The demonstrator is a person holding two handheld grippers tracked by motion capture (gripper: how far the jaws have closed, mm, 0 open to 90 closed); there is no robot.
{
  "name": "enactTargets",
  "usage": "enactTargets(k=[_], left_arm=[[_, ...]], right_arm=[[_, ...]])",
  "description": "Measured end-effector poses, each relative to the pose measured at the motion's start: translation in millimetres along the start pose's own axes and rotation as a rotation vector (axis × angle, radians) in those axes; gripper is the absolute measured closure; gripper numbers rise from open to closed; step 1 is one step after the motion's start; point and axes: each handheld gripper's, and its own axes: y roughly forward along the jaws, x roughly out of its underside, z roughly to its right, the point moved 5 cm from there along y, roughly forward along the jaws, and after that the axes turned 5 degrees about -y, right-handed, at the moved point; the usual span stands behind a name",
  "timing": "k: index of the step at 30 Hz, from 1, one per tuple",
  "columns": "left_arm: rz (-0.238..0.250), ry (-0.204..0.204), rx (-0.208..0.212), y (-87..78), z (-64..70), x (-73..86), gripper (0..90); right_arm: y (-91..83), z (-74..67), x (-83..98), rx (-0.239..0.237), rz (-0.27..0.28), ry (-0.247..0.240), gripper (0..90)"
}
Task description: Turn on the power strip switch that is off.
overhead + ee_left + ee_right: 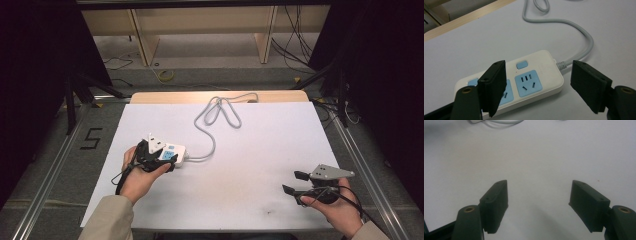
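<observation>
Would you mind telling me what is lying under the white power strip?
The power strip lies flat on the white table sheet, its grey cable trailing away. Whatever is beneath its body is covered.

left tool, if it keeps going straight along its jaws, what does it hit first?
Most likely the white power strip. In the left gripper view the open left tool has it right between the jaws, one jaw already overlapping its top. Contact is unclear. Beyond lies only its grey cord.
</observation>
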Motion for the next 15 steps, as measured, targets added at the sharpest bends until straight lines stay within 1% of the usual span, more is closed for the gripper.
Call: enactTargets(k=[3, 6, 7, 15], left_arm=[[0.000, 0.002, 0.007, -2.5, 3.3, 2.3, 28.7], [-0.003, 0.013, 0.013, -5.2, 5.5, 4.7, 28.8], [-0.002, 0.010, 0.014, -6.2, 6.3, 5.5, 28.8], [-0.001, 0.013, 0.019, -14.7, 7.3, 13.1, 28.6]], right_arm=[[-0.1, 0.1, 0.0, 0.000, 0.000, -0.001, 31.2], [-0.1, 0.2, 0.0, 0.001, 0.001, 0.000, 31.2], [-0.1, 0.3, 0.0, 0.001, 0.000, 0.000, 31.2], [-0.1, 0.1, -0.5, 0.001, 0.005, 0.002, 31.1]])
